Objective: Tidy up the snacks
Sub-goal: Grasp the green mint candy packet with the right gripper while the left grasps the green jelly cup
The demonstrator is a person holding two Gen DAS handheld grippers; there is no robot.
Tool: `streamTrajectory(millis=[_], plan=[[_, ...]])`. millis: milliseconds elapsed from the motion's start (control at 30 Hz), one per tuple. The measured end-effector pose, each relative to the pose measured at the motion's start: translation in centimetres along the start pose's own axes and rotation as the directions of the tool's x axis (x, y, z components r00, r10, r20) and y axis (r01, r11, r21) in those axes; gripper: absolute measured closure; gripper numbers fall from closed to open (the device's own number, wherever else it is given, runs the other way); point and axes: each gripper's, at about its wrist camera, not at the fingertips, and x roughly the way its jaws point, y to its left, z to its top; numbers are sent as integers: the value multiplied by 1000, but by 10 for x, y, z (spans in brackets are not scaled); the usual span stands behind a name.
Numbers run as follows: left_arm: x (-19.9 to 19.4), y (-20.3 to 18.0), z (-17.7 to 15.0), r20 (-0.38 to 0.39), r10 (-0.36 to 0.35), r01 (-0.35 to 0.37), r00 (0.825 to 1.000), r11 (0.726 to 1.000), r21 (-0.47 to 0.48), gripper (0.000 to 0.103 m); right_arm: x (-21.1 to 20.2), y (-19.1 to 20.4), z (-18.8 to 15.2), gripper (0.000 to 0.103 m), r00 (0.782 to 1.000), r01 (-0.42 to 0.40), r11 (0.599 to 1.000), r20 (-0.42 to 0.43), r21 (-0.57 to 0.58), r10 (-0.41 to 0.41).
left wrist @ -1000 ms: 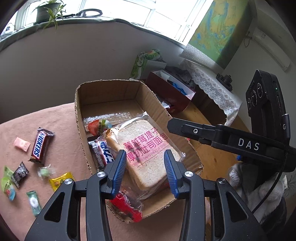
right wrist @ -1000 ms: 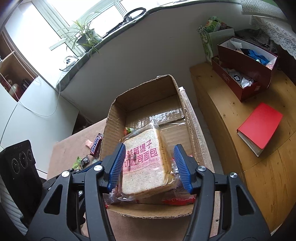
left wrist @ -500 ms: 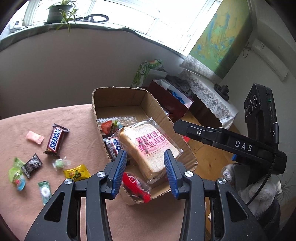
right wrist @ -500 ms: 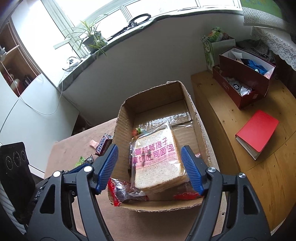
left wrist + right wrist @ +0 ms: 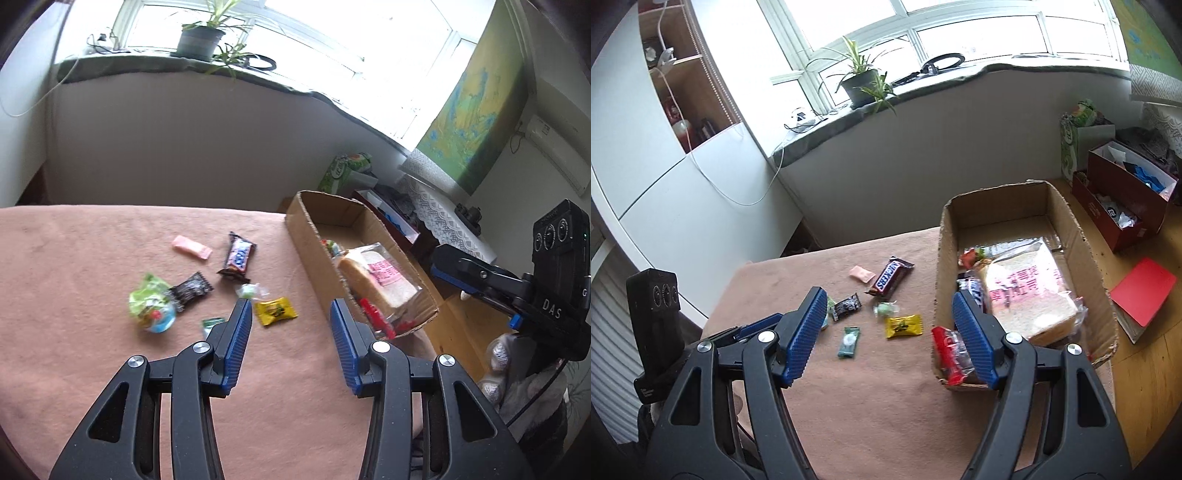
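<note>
The cardboard box [image 5: 306, 229] [image 5: 945, 258] stands at the right end of the pink-clothed table. Inside lie a bagged bread slice [image 5: 373, 280] [image 5: 1027, 295], a red pack [image 5: 947, 350] and other bars. Loose on the cloth are a Snickers bar [image 5: 239, 256] [image 5: 889, 277], a yellow candy [image 5: 276, 312] [image 5: 903, 326], a pink candy [image 5: 192, 247], a black wrapper [image 5: 192, 290], a green packet [image 5: 151, 308] and a small green candy [image 5: 849, 341]. My left gripper [image 5: 290, 304] hovers over the yellow candy, its jaws opening, empty. My right gripper [image 5: 888, 295] is open and empty above the same candies.
Right of the table runs a wooden bench [image 5: 1145, 369] with a red book [image 5: 1143, 295] and a red shoebox [image 5: 1123, 206]. A potted plant [image 5: 858, 86] stands on the windowsill behind. The near part of the cloth [image 5: 288, 406] lies bare.
Both grippers have pulled back from the box and swung left toward the loose candies. The bread slice now lies in the box. The right jaws have widened.
</note>
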Motion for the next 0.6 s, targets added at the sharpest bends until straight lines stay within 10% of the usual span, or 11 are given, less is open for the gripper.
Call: streamTrajectory(millis=[600], plan=[[-12, 90, -20, -25, 160, -161, 987, 985, -64, 60, 77, 77, -52, 28, 992, 32, 979, -112, -202, -56]])
